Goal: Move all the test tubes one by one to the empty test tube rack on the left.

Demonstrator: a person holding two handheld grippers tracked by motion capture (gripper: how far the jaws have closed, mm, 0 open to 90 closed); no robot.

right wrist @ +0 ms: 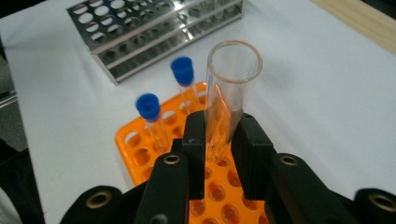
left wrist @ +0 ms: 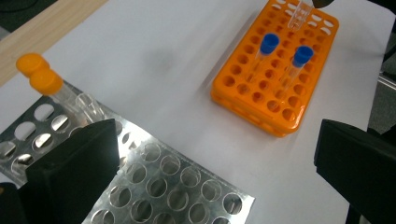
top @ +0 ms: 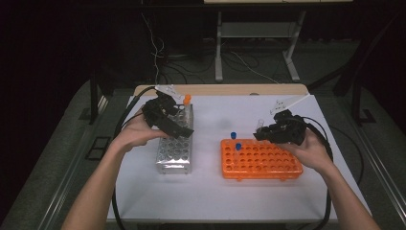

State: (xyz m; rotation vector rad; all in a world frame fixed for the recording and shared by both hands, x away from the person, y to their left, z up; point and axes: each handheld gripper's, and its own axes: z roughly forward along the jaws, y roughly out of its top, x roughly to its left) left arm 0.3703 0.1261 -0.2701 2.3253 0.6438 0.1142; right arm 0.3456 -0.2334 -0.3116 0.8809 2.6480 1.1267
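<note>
A clear uncapped tube (right wrist: pixel 232 88) stands upright between the jaws of my right gripper (right wrist: pixel 218 135), which is shut on its lower part. It hangs just above the far right of the orange rack (top: pixel 268 165). Two blue-capped tubes (right wrist: pixel 182 70) (right wrist: pixel 148 106) stand in that rack's left end. My left gripper (top: pixel 167 117) is open with nothing between its jaws and hovers over the back of the metal rack (top: pixel 173 153). In the left gripper view, two orange-capped tubes (left wrist: pixel 45 81) and a clear open tube (left wrist: pixel 88 105) stand in the metal rack (left wrist: pixel 177 186) beside the left jaw.
Both racks sit on a white sheet (top: pixel 210 191) with a wooden table edge (top: pixel 225 89) behind it. Beyond the table lie floor cables (top: pixel 158 52) and a desk frame (top: pixel 219 48). Open sheet lies in front of the racks and between them.
</note>
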